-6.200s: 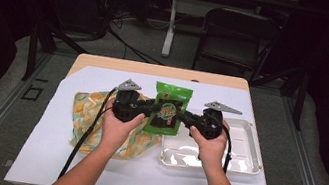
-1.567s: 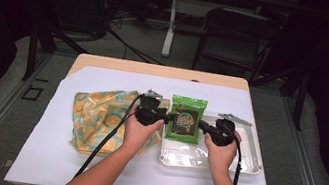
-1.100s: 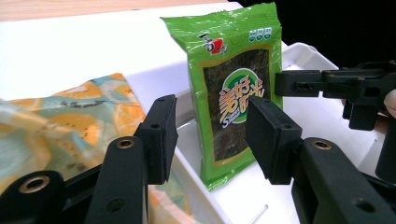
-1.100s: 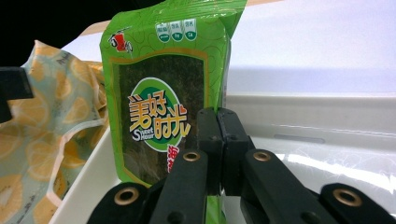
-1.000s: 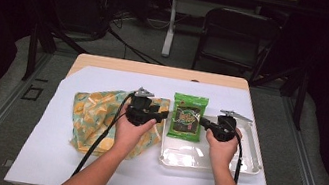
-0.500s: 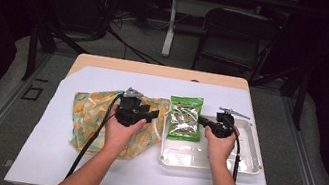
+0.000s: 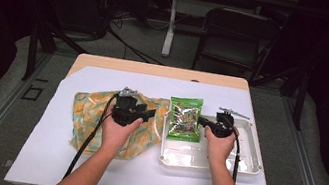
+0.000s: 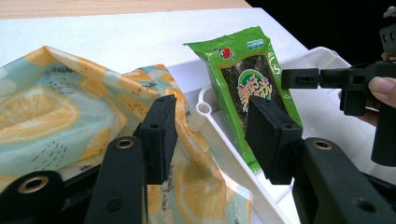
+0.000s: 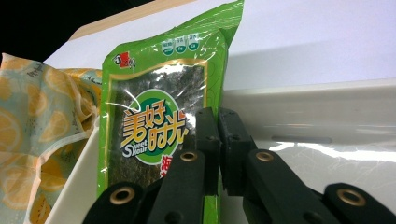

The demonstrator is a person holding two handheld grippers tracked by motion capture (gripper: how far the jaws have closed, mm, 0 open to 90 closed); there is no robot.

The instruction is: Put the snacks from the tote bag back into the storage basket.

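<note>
Standing tilted over the left end of the white tray (image 7: 247, 159), the green seaweed packet (image 7: 185, 118) was pinched at its right edge by the right gripper (image 7: 204, 123). In the right gripper view, the packet (image 9: 159, 121) rose upright with the jaws pressed nearly together on its edge; they had just been easing open a little, the packet's edge between them. The tray wall (image 9: 317, 100) ran behind.

The left gripper (image 7: 150, 115) hovered over the lemon-print cloth (image 7: 90, 115), its jaws apart and holding nothing, pointed toward the packet. In the left gripper view, the cloth (image 8: 56, 116) lay crumpled below the jaws, its edge touching the tray (image 8: 322, 56); the packet (image 8: 250, 74) leaned beyond them, and the right gripper (image 8: 299, 78) came in from the right at the packet's far edge, a fingertip (image 8: 383, 91) showing on it.

Cloth and tray rested side by side on a white sheet (image 7: 41, 153) covering the wooden worktop (image 7: 156, 70). Cables trailed from both grippers toward the near edge
</note>
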